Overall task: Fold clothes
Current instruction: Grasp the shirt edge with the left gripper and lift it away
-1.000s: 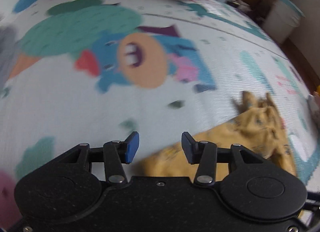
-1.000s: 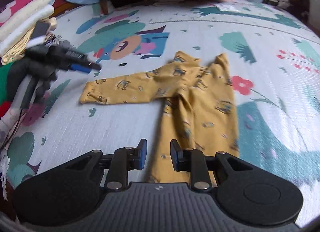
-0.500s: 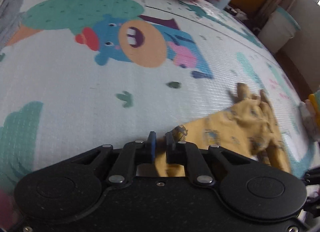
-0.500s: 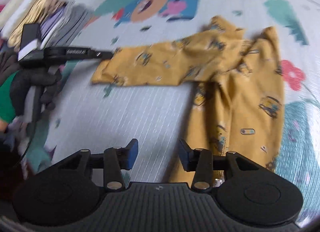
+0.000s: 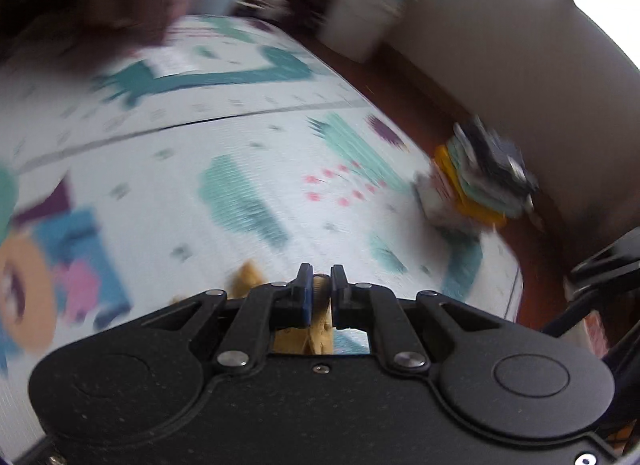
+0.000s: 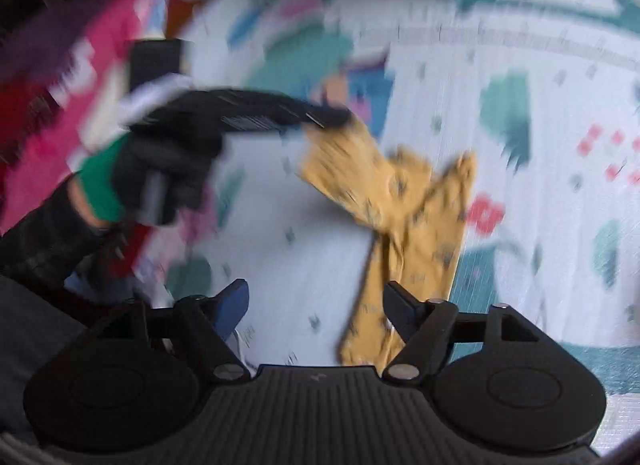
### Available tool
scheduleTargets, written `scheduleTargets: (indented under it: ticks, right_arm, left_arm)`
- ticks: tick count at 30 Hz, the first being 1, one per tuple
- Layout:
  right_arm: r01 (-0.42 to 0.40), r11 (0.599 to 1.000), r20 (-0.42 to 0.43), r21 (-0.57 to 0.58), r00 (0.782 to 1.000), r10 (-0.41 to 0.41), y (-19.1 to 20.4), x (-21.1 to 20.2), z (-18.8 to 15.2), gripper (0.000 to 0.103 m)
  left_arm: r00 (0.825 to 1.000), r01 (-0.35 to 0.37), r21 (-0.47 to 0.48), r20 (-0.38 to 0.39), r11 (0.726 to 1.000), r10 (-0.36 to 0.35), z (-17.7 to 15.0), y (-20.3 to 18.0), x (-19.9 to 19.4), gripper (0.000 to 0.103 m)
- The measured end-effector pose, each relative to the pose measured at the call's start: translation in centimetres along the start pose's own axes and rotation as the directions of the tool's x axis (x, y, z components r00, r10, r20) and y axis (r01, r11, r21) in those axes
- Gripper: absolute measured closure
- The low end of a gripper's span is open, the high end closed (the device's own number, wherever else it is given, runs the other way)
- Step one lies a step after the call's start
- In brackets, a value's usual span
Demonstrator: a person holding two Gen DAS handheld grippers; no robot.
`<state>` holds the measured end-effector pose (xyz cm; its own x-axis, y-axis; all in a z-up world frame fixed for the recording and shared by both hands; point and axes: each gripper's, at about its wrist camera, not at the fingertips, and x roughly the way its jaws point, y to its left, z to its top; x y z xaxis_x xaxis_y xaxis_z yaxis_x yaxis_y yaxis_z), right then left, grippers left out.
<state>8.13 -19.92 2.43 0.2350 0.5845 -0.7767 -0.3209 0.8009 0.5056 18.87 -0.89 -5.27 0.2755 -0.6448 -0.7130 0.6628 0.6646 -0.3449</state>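
Cartoon play mat, white bin

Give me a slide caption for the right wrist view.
Left tool lifts the yellow garment's leg as the right tool opens.

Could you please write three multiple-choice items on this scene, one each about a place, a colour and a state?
1. Where is the left tool gripping the garment?
A. at the end of a sleeve
B. at the collar
C. at the bottom hem

2. What colour is the garment?
A. pink
B. mustard yellow
C. grey

3. How is the right tool at this moment?
A. clamped on the garment
C. clamped on the play mat
B. jaws apart, gripping nothing

Answers: 1 A, the right wrist view shows the sleeve end pinched and lifted. 2 B, yellow fabric with small dark prints. 3 B, its jaws are opening, with only mat between them and the garment beside its right finger.
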Motion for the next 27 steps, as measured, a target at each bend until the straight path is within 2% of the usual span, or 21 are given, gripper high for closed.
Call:
scheduleTargets:
  ticks: [3, 5, 8, 12, 16, 18, 21, 23, 25, 27]
  right_arm:
    - [-0.026, 1.0, 0.133, -0.002, 0.991, 0.026, 0.0, -4.9, -1.5, 0.026]
    - [0.018, 0.999, 0.221, -0.038, 0.975, -0.01, 0.3, -7.5, -1.3, 0.027]
    - [0.06, 0.998, 0.314, -0.028, 0.948, -0.048, -0.3, -10.4, -1.2, 0.026]
    - [0.074, 0.997, 0.366, -0.012, 0.928, -0.064, -0.7, -11.9, -1.0, 0.026]
    - [0.066, 0.998, 0.386, -0.005, 0.921, -0.059, -0.9, -12.0, -0.4, 0.026]
    - [0.069, 0.998, 0.389, -0.003, 0.919, -0.062, -1.5, -12.0, 0.0, 0.026]
    - [0.075, 0.997, 0.39, -0.005, 0.918, -0.067, -2.1, -12.1, 0.8, 0.026]
    - [0.077, 0.997, 0.394, -0.007, 0.917, -0.068, -2.2, -12.1, 1.2, 0.026]
    - [0.078, 0.997, 0.401, -0.012, 0.914, -0.067, -2.1, -12.0, 1.6, 0.026]
    - [0.076, 0.997, 0.411, -0.014, 0.909, -0.063, -1.9, -12.1, 1.9, 0.026]
  left_arm:
    - [0.996, -0.044, 0.055, -0.079, 0.998, 0.048, 3.2, -3.2, 3.4, 0.097]
    - [0.99, -0.078, 0.057, -0.11, 0.995, 0.084, 4.3, -4.4, 5.7, 0.097]
    - [0.987, -0.11, -0.042, -0.119, 0.993, 0.104, 4.8, -4.2, 8.1, 0.097]
    - [0.984, -0.174, -0.175, -0.08, 0.969, 0.162, 4.5, -2.6, 9.4, 0.097]
    - [0.985, -0.157, -0.417, 0.0, 0.895, 0.173, 4.1, 1.1, 8.3, 0.097]
    - [0.984, -0.121, -0.519, 0.049, 0.846, 0.171, 4.2, 2.5, 7.6, 0.097]
    - [0.977, -0.054, -0.638, 0.124, 0.769, 0.171, 4.2, 4.3, 6.3, 0.097]
    - [0.973, -0.027, -0.68, 0.148, 0.732, 0.174, 4.4, 4.9, 6.1, 0.097]
    - [0.975, -0.02, -0.692, 0.148, 0.722, 0.169, 4.7, 4.9, 6.4, 0.097]
    - [0.982, -0.029, -0.669, 0.121, 0.742, 0.148, 4.9, 4.0, 7.4, 0.097]
